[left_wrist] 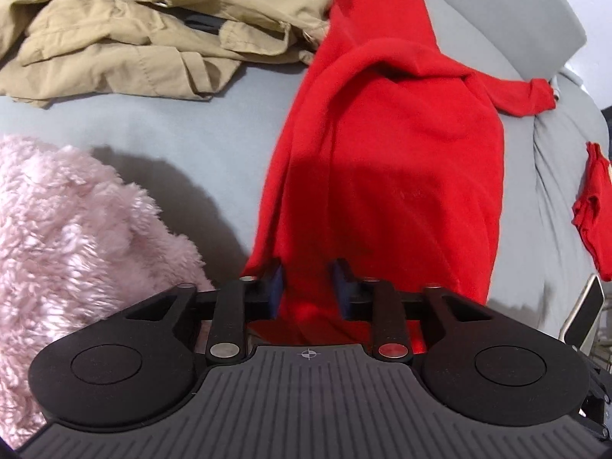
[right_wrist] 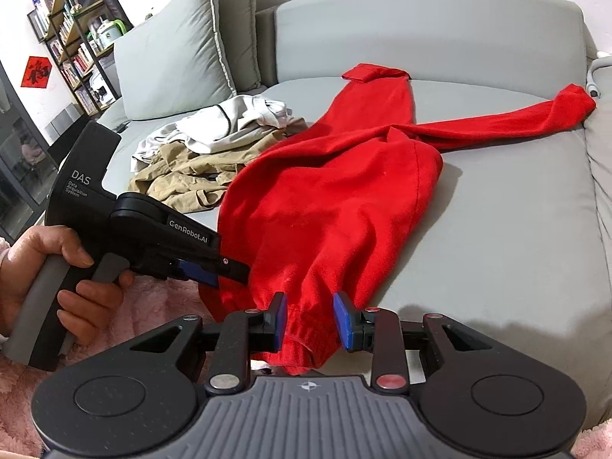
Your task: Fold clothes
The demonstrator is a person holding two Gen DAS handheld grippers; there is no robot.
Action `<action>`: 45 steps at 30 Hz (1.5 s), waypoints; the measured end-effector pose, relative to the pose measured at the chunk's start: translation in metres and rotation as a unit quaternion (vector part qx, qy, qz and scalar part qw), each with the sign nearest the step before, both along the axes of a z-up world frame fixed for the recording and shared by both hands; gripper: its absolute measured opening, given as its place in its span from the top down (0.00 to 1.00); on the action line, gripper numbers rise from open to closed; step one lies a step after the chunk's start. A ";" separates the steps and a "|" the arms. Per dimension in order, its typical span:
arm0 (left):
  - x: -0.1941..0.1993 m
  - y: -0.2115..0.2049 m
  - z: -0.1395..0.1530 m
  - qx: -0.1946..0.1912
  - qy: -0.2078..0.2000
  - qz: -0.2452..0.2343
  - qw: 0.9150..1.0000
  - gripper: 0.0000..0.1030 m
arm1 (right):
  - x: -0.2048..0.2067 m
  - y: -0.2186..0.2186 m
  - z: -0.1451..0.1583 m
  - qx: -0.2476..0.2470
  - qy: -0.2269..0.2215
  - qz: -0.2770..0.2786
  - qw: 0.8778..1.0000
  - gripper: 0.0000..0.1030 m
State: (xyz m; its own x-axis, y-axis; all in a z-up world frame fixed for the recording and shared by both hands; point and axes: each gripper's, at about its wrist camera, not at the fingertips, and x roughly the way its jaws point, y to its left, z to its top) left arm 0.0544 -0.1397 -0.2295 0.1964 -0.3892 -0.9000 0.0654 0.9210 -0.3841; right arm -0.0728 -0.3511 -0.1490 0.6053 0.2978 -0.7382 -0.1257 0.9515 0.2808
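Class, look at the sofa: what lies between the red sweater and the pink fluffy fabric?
Nothing lies there. Only a bare strip of grey sofa separates the red sweater from the pink fluffy fabric, as the left wrist view shows.

Matte black plastic left gripper point(right_wrist: 233, 267) with blue pads, grey handle, white "DAS" and "GenRobot.AI" lettering. Matching black right gripper point(right_wrist: 310, 323): blue pads point(right_wrist: 281, 321), silver pivot screws, ribbed grey body, small crosshair mark.
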 end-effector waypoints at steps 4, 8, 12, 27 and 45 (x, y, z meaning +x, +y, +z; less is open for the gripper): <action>-0.002 0.005 0.020 0.013 -0.016 -0.019 1.000 0.98 | 0.005 0.001 0.006 -0.003 0.012 0.045 0.999 0.70; 0.002 0.015 0.028 0.024 -0.027 -0.020 0.999 0.98 | 0.022 0.012 -0.001 -0.003 0.068 0.097 0.993 0.76; 0.011 0.020 0.030 0.062 -0.043 -0.026 0.997 0.98 | 0.036 0.029 -0.027 0.013 0.137 0.109 0.984 0.75; 0.006 0.034 0.018 0.036 -0.049 -0.025 0.998 0.97 | 0.004 0.032 0.007 -0.068 0.061 0.117 0.989 0.61; 0.001 0.032 0.016 0.051 -0.059 -0.023 0.997 0.98 | 0.000 0.050 -0.039 -0.178 0.101 -0.048 0.978 0.89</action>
